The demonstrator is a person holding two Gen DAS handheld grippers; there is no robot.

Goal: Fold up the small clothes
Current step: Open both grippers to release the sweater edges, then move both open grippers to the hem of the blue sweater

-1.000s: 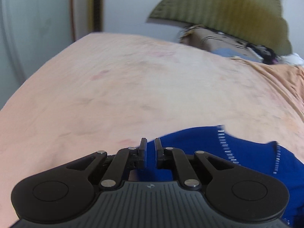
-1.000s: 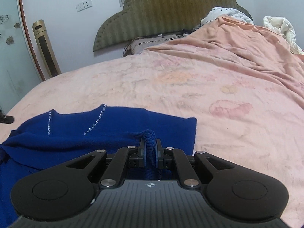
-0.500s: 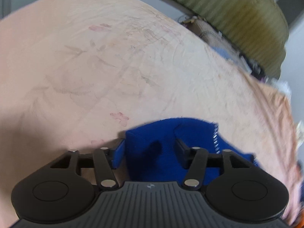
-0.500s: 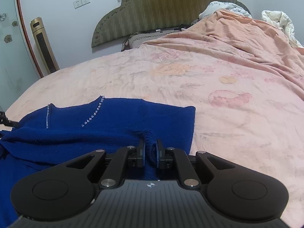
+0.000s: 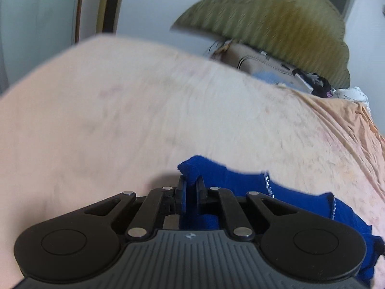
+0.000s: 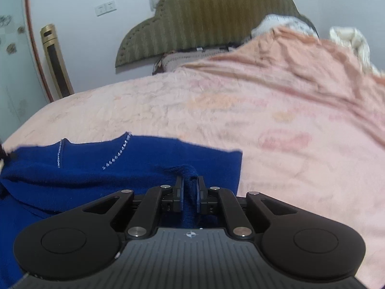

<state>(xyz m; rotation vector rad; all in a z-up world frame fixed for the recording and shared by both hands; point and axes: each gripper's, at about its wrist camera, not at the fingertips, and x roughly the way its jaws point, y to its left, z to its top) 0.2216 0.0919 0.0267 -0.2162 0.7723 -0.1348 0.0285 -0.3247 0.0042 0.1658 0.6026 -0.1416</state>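
Note:
A dark blue knit garment [image 6: 79,163] with lines of small rhinestones lies on a pink bedspread [image 6: 240,110]. In the right wrist view my right gripper [image 6: 190,180] is shut on a bunched edge of the blue garment near its right side. The left wrist view shows the same garment [image 5: 240,185] stretching off to the right. My left gripper [image 5: 191,183] is shut on a raised corner of it, and the cloth sticks out past the pads. Both grippers point down at the bed.
An olive padded headboard [image 6: 207,21] stands at the far end with pillows [image 5: 252,57] below it. A rumpled peach blanket [image 6: 300,55] and white bedding [image 6: 349,41] lie at the back right. A gold floor-standing unit [image 6: 56,60] stands by the wall at left.
The left gripper stood shut and empty, then spread wide over the garment's corner, and now has closed on that corner. The right gripper kept its hold and stayed almost still.

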